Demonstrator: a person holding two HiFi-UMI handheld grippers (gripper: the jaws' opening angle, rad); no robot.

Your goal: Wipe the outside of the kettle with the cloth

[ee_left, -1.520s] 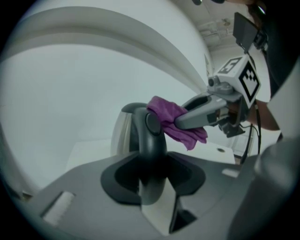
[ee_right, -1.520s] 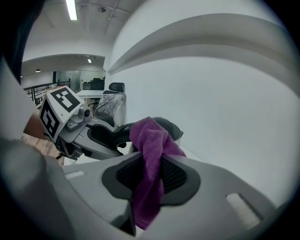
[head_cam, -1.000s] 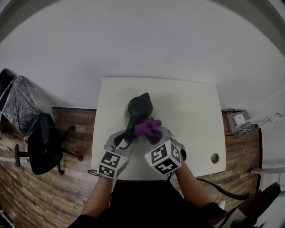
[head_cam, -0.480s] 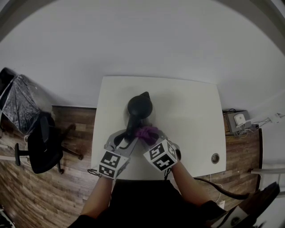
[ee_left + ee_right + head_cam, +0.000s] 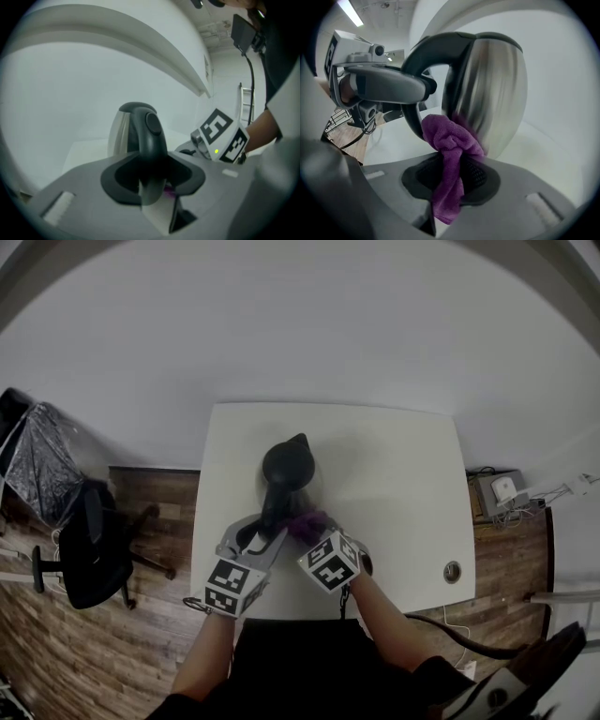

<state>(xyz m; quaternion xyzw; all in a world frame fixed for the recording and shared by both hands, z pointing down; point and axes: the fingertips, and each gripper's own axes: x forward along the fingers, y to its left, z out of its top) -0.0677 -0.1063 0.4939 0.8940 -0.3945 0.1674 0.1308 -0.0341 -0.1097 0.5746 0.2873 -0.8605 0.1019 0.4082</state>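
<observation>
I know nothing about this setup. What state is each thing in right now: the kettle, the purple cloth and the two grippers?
Kettle: upright, lid shut, held by its handle.
Cloth: bunched up, against the kettle's steel side low down, near the handle.
Left gripper: shut on the kettle's handle.
Right gripper: shut on the cloth.

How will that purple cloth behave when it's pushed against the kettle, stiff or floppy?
Probably floppy: the cloth bunches and droops where the right hand-held gripper pinches it. It likely squashes against the kettle rather than pushing it. Its fuzzy weave suggests it should drag, not slip, on the shiny steel.
</observation>
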